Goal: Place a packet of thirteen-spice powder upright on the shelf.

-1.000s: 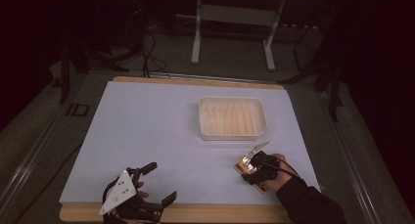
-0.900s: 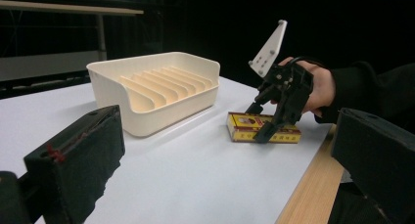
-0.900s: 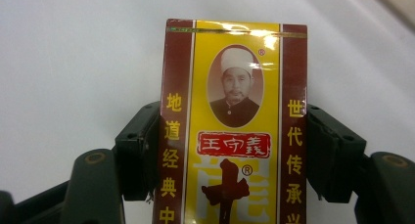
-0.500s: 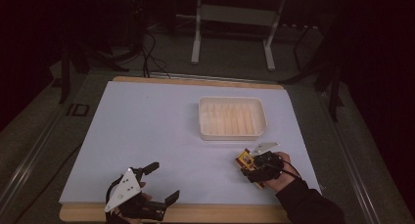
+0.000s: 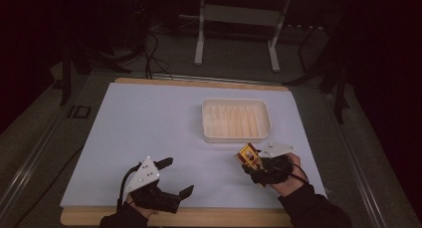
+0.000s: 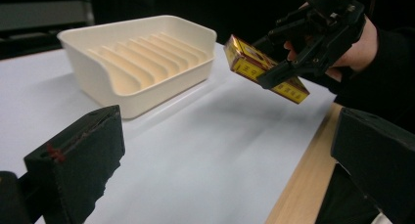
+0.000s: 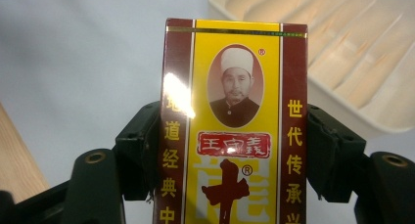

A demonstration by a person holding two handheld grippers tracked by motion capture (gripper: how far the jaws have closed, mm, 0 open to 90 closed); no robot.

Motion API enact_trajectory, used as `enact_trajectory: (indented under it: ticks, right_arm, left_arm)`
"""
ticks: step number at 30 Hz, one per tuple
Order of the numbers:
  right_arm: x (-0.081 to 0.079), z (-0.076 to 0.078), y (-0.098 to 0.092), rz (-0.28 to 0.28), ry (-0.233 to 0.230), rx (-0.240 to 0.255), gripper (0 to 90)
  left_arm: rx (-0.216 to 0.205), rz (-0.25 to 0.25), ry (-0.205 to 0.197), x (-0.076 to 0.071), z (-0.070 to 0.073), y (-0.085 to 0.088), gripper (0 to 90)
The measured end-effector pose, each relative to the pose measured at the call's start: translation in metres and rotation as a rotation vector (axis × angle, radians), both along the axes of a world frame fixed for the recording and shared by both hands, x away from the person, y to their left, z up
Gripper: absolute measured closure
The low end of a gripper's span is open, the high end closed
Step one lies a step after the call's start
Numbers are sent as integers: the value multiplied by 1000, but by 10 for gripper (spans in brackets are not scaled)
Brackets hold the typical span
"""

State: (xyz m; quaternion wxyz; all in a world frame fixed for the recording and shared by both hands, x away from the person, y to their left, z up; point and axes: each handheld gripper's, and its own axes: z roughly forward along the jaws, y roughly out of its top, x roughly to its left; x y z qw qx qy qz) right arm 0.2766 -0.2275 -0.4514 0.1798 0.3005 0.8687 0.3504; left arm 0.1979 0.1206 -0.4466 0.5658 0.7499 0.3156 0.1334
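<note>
The right gripper (image 5: 255, 164) clamps the yellow box (image 5: 249, 155) by its long sides, its top end aimed toward the tray (image 5: 236, 136); the left gripper (image 5: 171, 177) gapes wide, holding nothing.

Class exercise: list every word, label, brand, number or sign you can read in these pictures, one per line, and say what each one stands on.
"王守義", in the red banner on the front of the yellow and maroon box, held in the right gripper.
"十", large, below that banner.
"®", beside the portrait and beside the "十".
"世代传承", down the box's right maroon stripe.
"道经典中", down its left stripe; glare hides the top character.
Print on the box in the high view: too small.
</note>
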Motion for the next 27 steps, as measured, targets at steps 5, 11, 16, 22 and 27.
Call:
enact_trajectory:
  ticks: [5,11,16,22,27]
  right_arm:
    - [-7,8,1,2,-42,26,322]
    - [-13,14,1,-5,-89,49,322]
    - [-18,20,-2,-14,-139,86,322]
    - [-22,24,-5,-17,-175,116,322]
    - [-24,25,-6,-17,-200,145,322]
  left_arm:
    - [-30,-27,24,12,11,-10,2]
    - [-21,-40,16,28,30,-30,2]
    - [-27,-64,-8,41,45,-49,2]
    - [-31,-109,8,55,56,-74,2]
    - [-39,-102,30,65,56,-90,2]
